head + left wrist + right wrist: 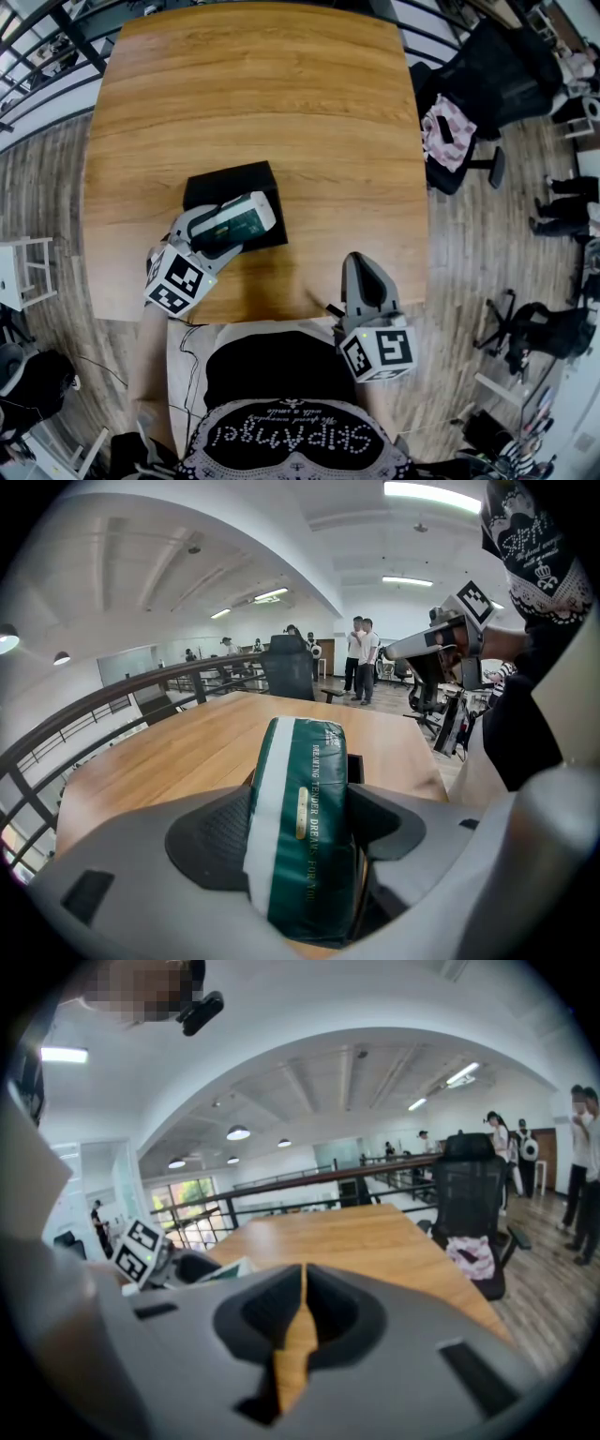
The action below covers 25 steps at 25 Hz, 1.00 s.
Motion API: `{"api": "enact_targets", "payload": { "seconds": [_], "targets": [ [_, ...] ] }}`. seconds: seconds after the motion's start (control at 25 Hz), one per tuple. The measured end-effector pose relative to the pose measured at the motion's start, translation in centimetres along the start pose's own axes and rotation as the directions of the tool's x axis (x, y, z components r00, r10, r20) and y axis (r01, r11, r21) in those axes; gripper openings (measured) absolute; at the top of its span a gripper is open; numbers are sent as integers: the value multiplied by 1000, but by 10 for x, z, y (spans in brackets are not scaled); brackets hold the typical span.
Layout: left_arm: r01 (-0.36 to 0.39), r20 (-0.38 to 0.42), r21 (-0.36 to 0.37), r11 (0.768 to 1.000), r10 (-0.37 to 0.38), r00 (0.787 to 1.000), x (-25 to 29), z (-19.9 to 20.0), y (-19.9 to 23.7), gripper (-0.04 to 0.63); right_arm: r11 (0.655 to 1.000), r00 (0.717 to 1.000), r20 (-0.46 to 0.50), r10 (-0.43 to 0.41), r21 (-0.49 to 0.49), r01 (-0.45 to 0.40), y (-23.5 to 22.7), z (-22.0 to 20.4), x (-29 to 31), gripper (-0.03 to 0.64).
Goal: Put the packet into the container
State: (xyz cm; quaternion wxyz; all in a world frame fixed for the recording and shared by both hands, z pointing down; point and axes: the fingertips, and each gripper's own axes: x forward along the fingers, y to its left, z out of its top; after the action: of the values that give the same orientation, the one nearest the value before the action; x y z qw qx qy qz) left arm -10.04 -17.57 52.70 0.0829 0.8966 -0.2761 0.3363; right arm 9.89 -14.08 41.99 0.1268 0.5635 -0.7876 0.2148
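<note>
Right now the left gripper (253,214) is pinching a green packet (305,827) with a white stripe, both jaws pressing its flat sides. It is holding the packet over the 6 o'clock half of the black container (217,184) sitting on the wooden table (253,84). Toward 4 o'clock from the container, the right gripper (302,1279) is resting near the table edge, jaws pressed together on nothing.

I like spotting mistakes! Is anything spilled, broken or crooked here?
No, nothing stands out. The green packet sits whole in the left tongs over the black container; the right tongs are shut and empty.
</note>
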Motion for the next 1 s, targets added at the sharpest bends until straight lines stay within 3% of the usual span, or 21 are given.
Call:
{"api": "enact_targets", "payload": {
  "seconds": [0.48, 1.0],
  "targets": [
    [57, -84, 11, 998, -56, 995, 21, -15, -4, 345, 1000, 1000, -5, 7, -5, -7, 3, 0, 1, 38],
    [62, -179, 18, 998, -58, 982, 38, -25, -3, 344, 1000, 1000, -6, 9, -7, -9, 7, -3, 1, 37]
  ]
}}
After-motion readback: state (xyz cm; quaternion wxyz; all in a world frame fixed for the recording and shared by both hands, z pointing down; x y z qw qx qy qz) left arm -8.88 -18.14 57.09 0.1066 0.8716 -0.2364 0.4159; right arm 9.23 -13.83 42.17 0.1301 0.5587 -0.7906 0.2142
